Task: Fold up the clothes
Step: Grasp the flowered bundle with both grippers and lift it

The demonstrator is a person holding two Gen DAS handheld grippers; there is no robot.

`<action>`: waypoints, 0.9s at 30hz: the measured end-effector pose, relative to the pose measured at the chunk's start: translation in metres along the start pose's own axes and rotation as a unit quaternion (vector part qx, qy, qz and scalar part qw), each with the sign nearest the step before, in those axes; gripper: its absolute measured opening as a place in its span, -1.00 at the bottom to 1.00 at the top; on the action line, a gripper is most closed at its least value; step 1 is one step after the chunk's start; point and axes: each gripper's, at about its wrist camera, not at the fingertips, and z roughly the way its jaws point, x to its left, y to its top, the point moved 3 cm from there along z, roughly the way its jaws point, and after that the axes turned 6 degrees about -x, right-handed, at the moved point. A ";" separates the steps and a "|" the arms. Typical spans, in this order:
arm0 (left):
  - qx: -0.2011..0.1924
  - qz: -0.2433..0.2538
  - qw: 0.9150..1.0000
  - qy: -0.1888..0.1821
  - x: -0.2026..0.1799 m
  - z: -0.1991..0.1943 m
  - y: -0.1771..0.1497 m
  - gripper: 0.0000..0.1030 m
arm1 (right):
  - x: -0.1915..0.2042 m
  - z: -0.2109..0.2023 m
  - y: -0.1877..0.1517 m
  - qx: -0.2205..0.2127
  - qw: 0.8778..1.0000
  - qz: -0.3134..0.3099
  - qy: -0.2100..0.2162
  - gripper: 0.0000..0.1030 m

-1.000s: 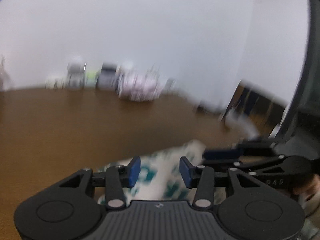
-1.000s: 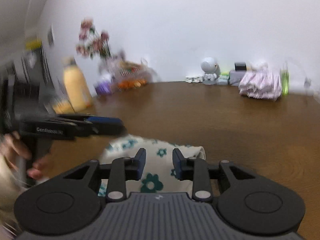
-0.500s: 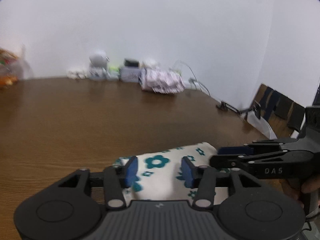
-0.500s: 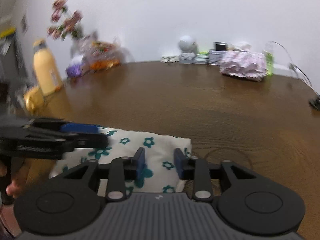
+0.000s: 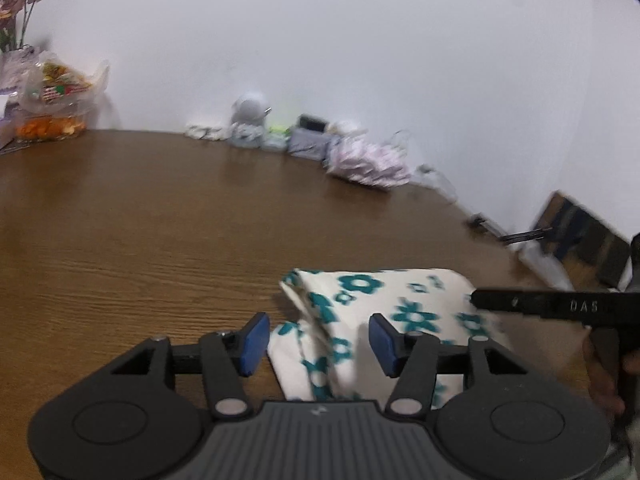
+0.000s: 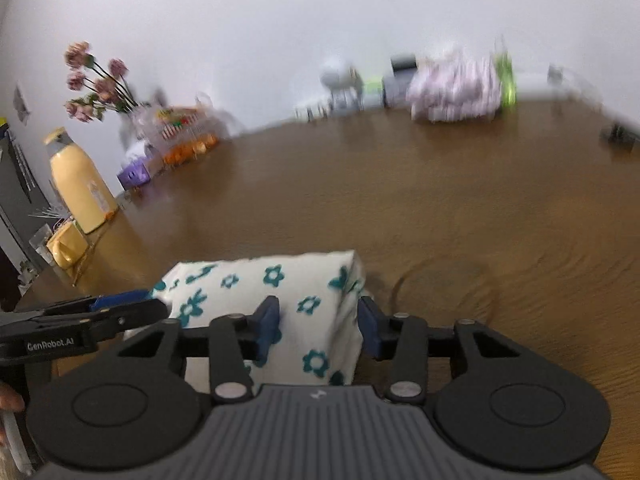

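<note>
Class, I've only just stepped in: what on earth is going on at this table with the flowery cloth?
A person holds a two-finger gripper in each hand and is folding clothes. A white cloth with teal flowers lies folded into a compact bundle on the brown wooden table. The left gripper and the right gripper sit at opposite ends of it. Both sets of jaws have just been opening; the cloth lies between them, but the pads no longer pinch it. It looks like a fold has just been let go.
</note>
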 end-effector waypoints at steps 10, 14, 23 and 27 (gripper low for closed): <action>0.010 0.009 0.999 -0.029 -0.008 0.023 -0.022 0.67 | 0.037 -0.017 -0.040 0.034 0.989 -0.147 0.009 0.32; 0.030 -0.045 0.995 -0.084 -0.003 0.047 -0.021 0.28 | 0.033 -0.006 -0.043 0.037 0.992 -0.119 0.016 0.29; 0.030 -0.019 0.997 -0.071 0.016 0.024 -0.018 0.61 | 0.025 -0.006 -0.039 0.035 0.995 -0.088 0.025 -0.18; 0.055 0.037 0.997 -0.029 0.004 0.016 -0.025 0.22 | 0.019 -0.020 -0.038 0.031 0.993 -0.109 0.032 -0.14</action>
